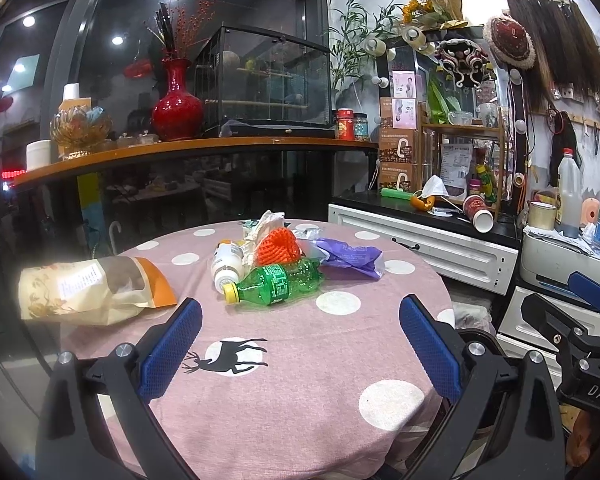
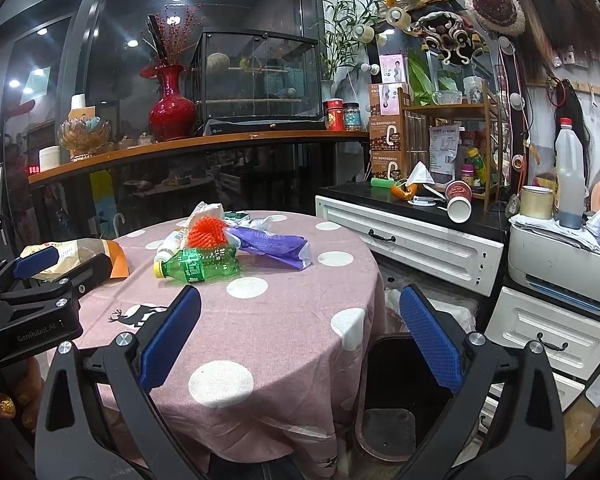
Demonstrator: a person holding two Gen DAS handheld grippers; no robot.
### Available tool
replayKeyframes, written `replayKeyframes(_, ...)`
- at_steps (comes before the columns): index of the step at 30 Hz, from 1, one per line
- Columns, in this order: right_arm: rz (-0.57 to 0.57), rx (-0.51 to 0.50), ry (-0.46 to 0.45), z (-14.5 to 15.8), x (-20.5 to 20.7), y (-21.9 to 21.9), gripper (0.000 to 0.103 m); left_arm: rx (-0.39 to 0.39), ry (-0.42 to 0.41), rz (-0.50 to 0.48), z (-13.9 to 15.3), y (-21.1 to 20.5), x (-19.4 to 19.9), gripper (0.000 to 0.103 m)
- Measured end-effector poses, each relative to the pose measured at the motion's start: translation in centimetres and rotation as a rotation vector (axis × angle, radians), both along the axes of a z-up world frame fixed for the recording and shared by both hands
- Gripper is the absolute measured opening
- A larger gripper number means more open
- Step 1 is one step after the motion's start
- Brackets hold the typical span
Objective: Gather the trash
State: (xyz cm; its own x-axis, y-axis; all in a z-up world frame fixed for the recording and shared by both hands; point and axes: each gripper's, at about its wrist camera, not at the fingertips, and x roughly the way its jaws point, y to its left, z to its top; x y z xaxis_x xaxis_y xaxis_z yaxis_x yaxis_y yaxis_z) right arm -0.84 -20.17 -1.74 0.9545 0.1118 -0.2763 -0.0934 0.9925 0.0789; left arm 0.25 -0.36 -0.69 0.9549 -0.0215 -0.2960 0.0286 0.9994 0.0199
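Nothing is picked up yet. The trash, a green bottle (image 1: 278, 283) among wrappers, lies mid-worktop (image 1: 300, 360). Both the left hand-held gripper (image 1: 300, 344) and the right hand-held gripper (image 2: 300, 340) are spread wide, holding nothing. Next, one should reach forward and close on the bottle.

The right gripper (image 1: 592, 392), seen from the left wrist view, carries the white letters "DAS" on its black body. The left gripper (image 2: 28, 320) bears "GenRobot.AI" in the right wrist view. The brown cartons (image 2: 388, 148) on the counter show a large white "C". The green bottle (image 1: 278, 284) label has white print, probably Chinese, too small to read.
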Motion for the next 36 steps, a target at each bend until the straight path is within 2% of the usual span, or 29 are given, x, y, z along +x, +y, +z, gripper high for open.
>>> replayKeyframes(36,0.003,0.009,0.007,0.10,0.18,-0.10,0.098,0.001,0.003,-0.002,-0.10,-0.17,-0.03,0.098)
